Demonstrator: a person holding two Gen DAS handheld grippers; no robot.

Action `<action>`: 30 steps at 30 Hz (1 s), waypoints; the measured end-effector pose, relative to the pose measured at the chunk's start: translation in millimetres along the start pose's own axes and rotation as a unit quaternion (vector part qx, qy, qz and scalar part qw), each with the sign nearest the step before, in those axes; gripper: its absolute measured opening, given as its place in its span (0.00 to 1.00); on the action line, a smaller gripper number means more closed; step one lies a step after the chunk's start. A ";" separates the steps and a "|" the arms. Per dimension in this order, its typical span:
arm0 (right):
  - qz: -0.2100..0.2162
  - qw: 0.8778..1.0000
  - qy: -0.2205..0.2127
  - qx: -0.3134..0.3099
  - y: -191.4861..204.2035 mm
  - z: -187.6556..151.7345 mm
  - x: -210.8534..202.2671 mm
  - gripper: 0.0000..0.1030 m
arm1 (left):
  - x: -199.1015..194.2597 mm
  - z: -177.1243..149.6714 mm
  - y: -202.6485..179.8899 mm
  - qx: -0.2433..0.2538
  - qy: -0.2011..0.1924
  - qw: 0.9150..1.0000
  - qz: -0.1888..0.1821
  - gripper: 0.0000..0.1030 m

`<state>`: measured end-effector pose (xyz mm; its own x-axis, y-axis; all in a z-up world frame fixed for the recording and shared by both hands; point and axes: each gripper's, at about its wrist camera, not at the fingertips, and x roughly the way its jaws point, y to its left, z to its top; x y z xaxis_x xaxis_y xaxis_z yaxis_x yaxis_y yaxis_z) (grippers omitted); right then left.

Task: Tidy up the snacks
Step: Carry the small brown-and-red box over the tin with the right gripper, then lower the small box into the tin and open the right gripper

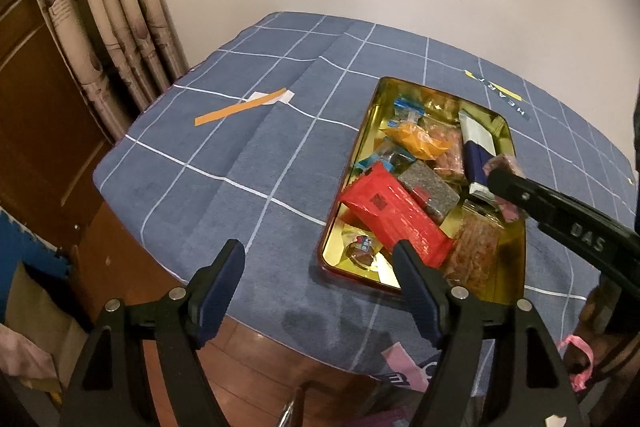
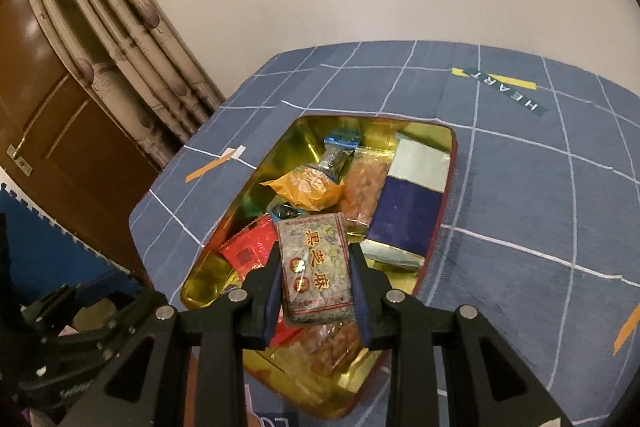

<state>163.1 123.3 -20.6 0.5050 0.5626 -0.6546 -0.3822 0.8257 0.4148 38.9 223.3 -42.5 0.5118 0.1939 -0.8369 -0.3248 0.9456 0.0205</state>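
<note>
Pretty far along with the snack sorting, I'd say. Nearly everything I can see already sits in the gold tin (image 1: 516, 267), which lies on the blue checked table (image 1: 240, 163) toward its right side. Inside: a red packet (image 1: 394, 217) at the near end, an orange wrapper (image 1: 416, 139) and a blue-ended candy (image 2: 338, 157) toward the far end, a navy and silver box (image 2: 408, 211) along the right wall, plus a couple of clear packs of something orange-brown (image 2: 366, 187). A grey speckled bar (image 1: 430, 193) lies in the middle.

My right gripper (image 2: 316, 287) is clamped on another grey sesame bar (image 2: 316, 267), pads pressing on both long sides, and it hangs over the near half of the tin, not set down yet. From the left wrist camera that same bar shows only as a blurry pinkish bit at the tip of the black finger, over the right wall of the tin.

My left gripper (image 1: 320, 279) has its jaws standing wide with nothing between them, hovering above the near edge of the table, just beside the tin's near left corner.

What's left: drop this bar in. The only other things on the cloth are strips of orange tape (image 1: 240, 109) toward the far left, so no loose snacks that I can see. The pile is jumbled, though, so maybe some tidying too.
</note>
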 end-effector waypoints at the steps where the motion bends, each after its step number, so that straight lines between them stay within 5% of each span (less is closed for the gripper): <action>1: -0.002 1.000 0.001 0.001 -0.2 0.5 2.6 0.29 | 0.1 -0.1 -0.9 0.001 0.000 1.000 0.000 0.71; 30: -0.020 0.999 0.017 0.021 -1.8 10.3 30.0 0.29 | 0.7 -0.3 -6.0 0.015 0.010 1.000 0.000 0.79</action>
<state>186.9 139.0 -34.5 0.4929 0.5273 -0.6921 -0.3287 0.8494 0.4130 41.0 217.7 -43.4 0.4955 0.1894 -0.8477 -0.3003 0.9531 0.0374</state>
